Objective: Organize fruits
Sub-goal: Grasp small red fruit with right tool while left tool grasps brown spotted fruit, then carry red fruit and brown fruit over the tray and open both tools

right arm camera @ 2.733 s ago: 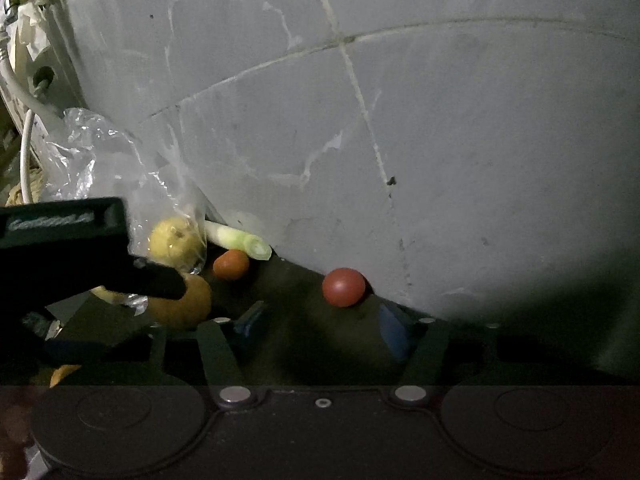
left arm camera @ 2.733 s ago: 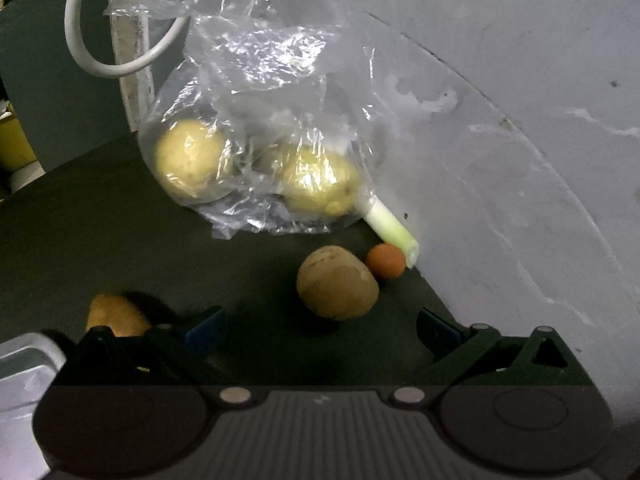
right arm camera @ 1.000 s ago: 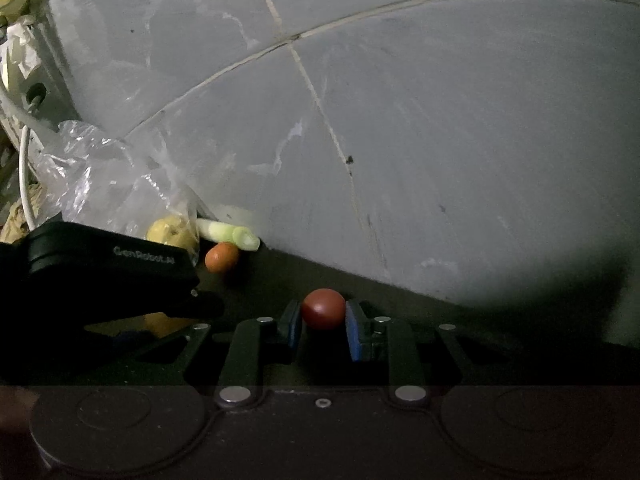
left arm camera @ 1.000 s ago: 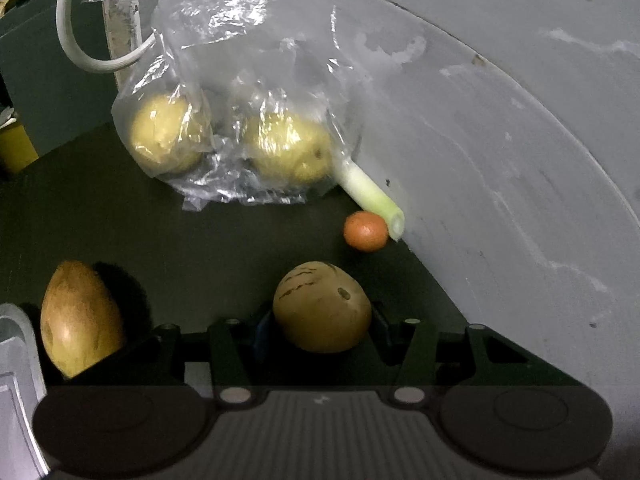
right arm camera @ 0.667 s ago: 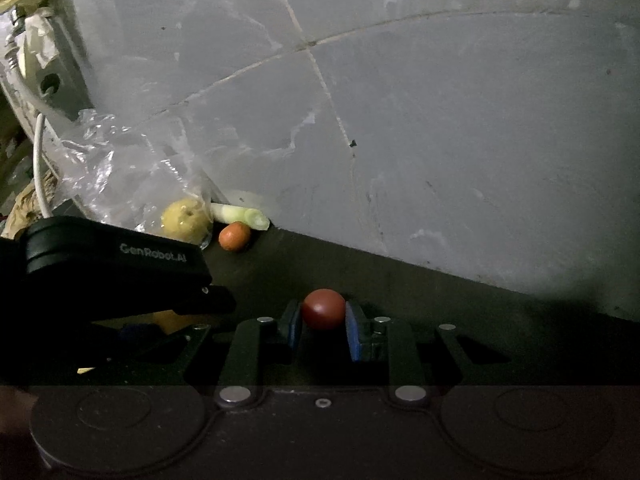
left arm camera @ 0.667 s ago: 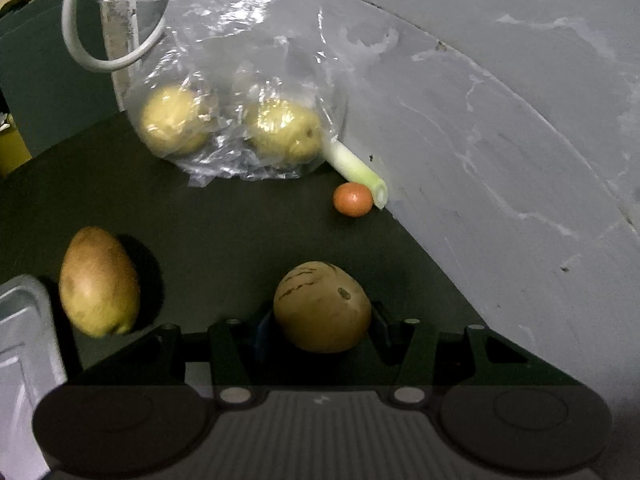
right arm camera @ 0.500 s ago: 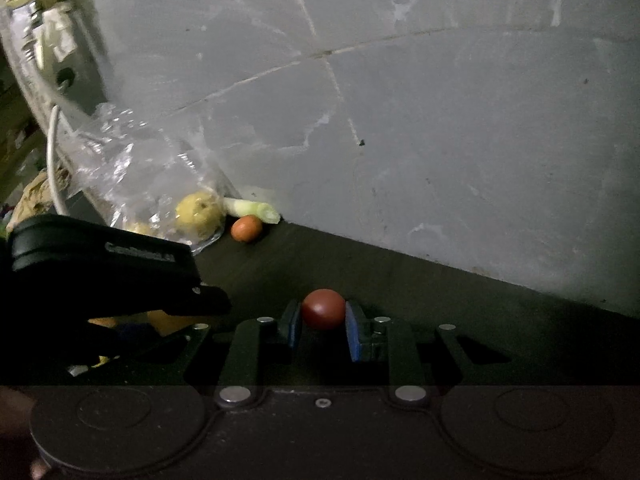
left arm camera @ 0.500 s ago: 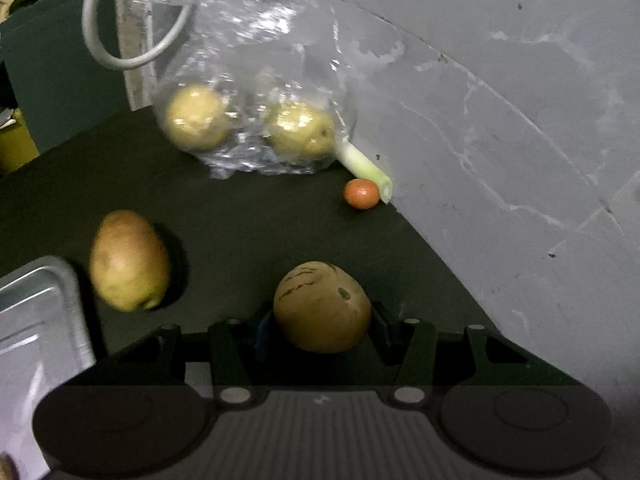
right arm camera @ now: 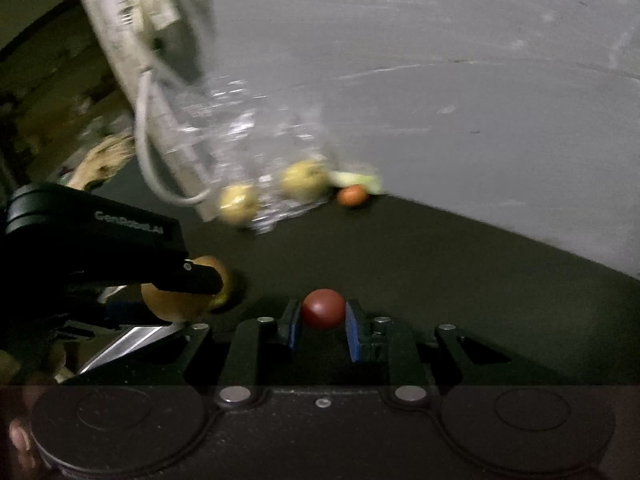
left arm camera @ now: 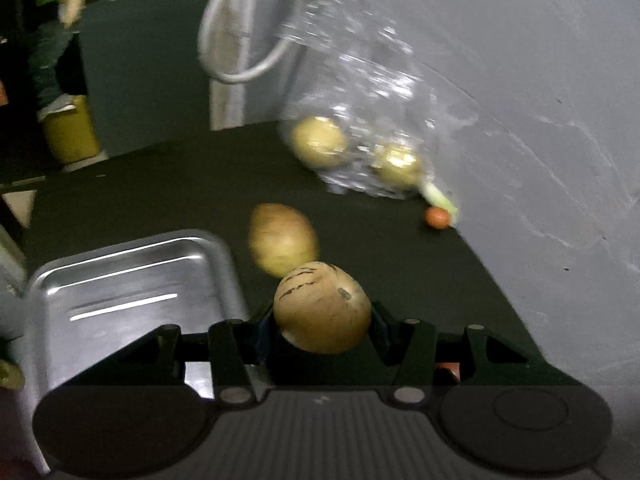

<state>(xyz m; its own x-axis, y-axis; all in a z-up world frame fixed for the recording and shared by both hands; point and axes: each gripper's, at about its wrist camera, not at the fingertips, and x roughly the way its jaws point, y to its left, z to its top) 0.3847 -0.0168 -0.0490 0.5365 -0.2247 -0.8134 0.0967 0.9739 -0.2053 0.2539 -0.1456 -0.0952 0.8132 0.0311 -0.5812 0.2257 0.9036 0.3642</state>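
Observation:
My left gripper (left arm camera: 322,318) is shut on a round tan fruit (left arm camera: 322,306) with dark streaks, held above the dark table beside a metal tray (left arm camera: 120,280). A second yellow-brown fruit (left arm camera: 282,238) lies on the table just beyond it. My right gripper (right arm camera: 323,320) is shut on a small red fruit (right arm camera: 323,307). In the right wrist view the tan fruit (right arm camera: 176,302) shows under the left gripper's black housing (right arm camera: 92,240). A small orange fruit (left arm camera: 437,217) (right arm camera: 352,195) lies by the wall.
A clear plastic bag (left arm camera: 372,120) with two yellow fruits leans on the grey wall (left arm camera: 540,100), with a pale green stalk (left arm camera: 440,200) beside it. A white cable (left arm camera: 240,40) hangs at the back. A yellow container (left arm camera: 70,136) stands far left.
Both grippers have pulled back from the wall and swung left, each still holding its fruit. The metal tray has come well into the left wrist view; the bag looks smaller and blurred.

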